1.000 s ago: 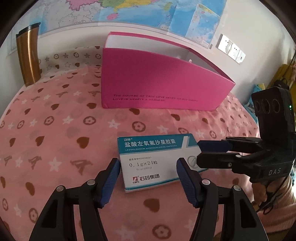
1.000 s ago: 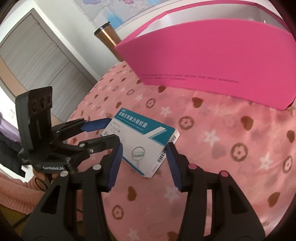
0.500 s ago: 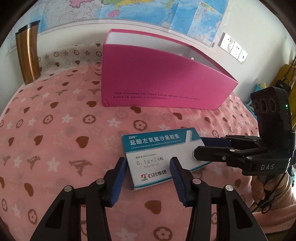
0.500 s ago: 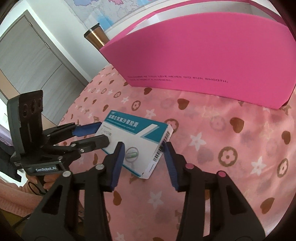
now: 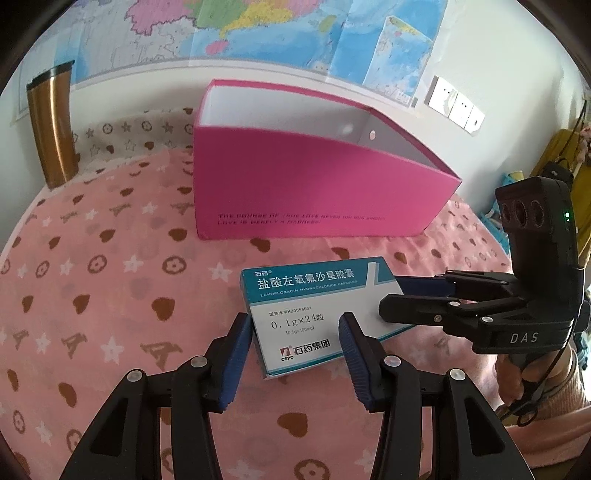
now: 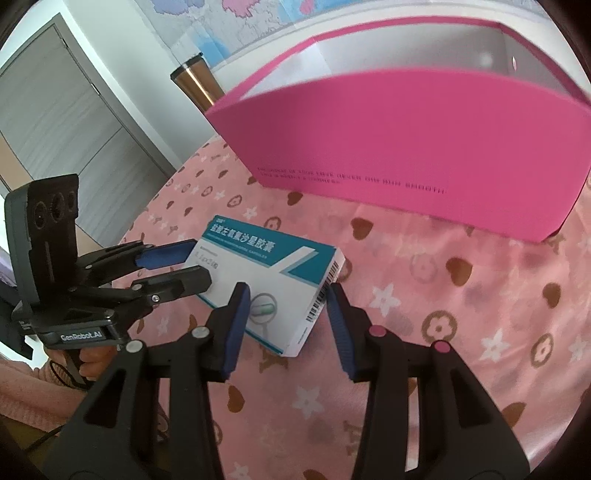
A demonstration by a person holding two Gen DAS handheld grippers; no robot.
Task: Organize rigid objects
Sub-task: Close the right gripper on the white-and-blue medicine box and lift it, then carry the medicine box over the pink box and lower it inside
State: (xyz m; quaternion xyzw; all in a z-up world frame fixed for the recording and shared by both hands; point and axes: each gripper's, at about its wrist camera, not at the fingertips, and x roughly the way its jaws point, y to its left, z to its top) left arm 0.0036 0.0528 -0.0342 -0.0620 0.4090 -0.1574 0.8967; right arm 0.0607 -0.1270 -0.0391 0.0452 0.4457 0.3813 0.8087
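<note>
- Nearest the left wrist camera, the left gripper straddles the near left end of a medicine box; its blue pads sit against the box's two sides, pinching it.
- From the right wrist camera, the right gripper clamps the opposite end of the same box, one pad on the printed face side, the other by the barcode edge.
- The box (white and teal, with Chinese print) sits low over a pink cloth patterned with hearts, stars and flowers; whether it touches the cloth cannot be told.
- Each gripper shows in the other's view: the right one reaches in from the right edge, the left one from the left edge.
- A hand in a pink sleeve grips the right handle.
- Behind the box, apart from it, stands an open pink bin with a white inside and a slanted top edge.
- Farther left, a bronze tumbler stands upright by the wall.
- On the wall hang a map and white switches.
</note>
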